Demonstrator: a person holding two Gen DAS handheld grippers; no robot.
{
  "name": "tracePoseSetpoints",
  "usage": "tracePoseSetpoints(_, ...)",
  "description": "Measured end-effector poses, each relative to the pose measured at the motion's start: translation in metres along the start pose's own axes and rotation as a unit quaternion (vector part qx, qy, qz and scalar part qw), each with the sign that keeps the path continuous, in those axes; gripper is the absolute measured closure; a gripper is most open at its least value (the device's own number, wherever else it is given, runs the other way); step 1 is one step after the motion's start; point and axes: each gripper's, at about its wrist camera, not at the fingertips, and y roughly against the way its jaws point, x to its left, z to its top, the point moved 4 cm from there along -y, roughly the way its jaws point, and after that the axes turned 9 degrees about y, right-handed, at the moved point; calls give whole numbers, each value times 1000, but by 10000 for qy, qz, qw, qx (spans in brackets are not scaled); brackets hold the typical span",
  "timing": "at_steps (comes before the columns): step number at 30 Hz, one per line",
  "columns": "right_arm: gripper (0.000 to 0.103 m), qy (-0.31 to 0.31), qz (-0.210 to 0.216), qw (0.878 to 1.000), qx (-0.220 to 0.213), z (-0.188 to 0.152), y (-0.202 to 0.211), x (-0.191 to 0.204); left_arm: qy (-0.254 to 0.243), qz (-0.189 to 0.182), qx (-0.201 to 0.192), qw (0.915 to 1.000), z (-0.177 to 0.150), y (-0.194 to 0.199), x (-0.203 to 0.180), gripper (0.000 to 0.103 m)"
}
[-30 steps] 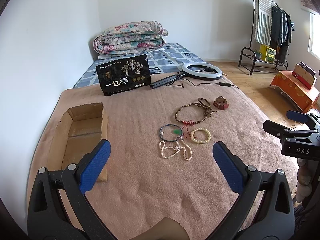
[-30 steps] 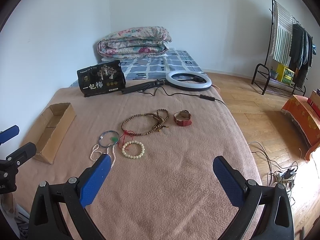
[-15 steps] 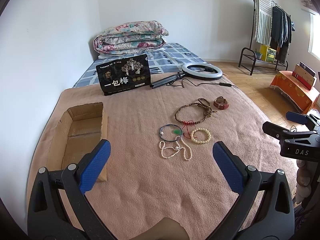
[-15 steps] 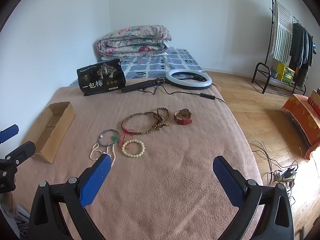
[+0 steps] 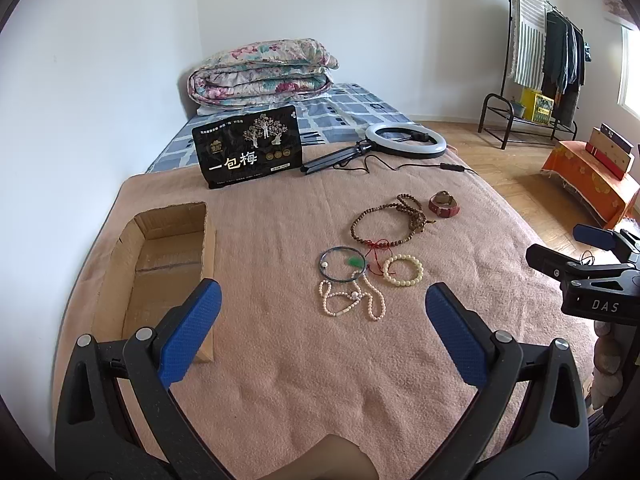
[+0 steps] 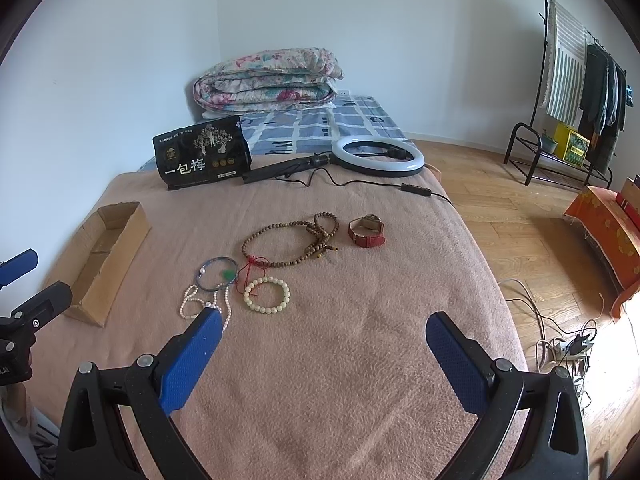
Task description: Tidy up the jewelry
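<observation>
Both the left gripper [image 5: 320, 304] and right gripper [image 6: 324, 328] hang wide open and empty above the blanket [image 5: 280, 360]. The jewelry, from pearl necklace [image 5: 352, 300] to watch [image 5: 443, 204], lies clustered mid-bed, with the cardboard box [image 5: 208, 248] set well apart to the left, likely to receive it.

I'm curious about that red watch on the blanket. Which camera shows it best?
The right wrist view: the red watch lies nearer and larger there, its face and strap clear beside the brown bead necklace. In the left wrist view the watch is smaller and farther off, though unobstructed.
</observation>
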Motion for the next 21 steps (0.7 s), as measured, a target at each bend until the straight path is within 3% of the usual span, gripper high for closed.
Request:
tracePoseSetpoints(13, 0, 26, -41, 10000, 61, -3, -6, 1, 48, 91, 119, 9999, -9, -16, 8, 0)
tracePoseSetpoints(21, 0, -20, 66, 9998, 193, -3, -23, -5, 188, 146, 410, 9989, -15, -38, 16, 0)
